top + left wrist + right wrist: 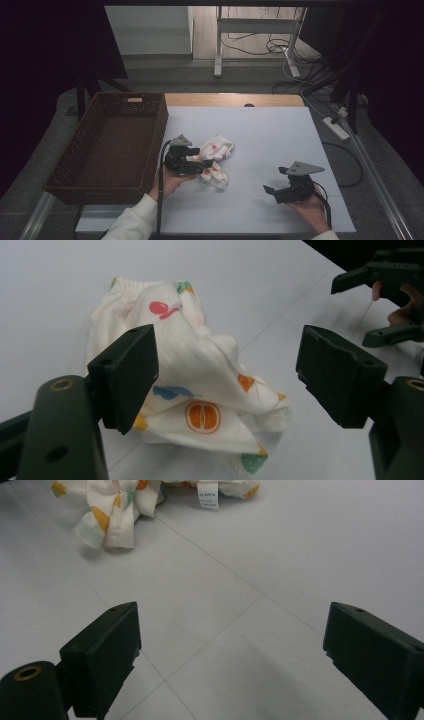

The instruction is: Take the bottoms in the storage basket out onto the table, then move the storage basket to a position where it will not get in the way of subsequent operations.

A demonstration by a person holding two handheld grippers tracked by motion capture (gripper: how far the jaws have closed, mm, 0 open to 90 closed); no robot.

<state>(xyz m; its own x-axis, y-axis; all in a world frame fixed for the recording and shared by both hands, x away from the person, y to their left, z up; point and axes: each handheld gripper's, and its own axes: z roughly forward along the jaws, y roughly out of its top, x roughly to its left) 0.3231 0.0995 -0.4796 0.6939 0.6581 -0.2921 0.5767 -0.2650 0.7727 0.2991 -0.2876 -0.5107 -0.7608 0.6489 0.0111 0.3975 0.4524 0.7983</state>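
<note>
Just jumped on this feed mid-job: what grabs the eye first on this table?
The crumpled white cloth with fruit prints lies near the middle of the white table, and the left gripper hovers over it with its jaws wide open. To the left stands a dark wicker basket, nothing visible in it. The right gripper, also open, sits apart from the cloth on the right side.
</note>
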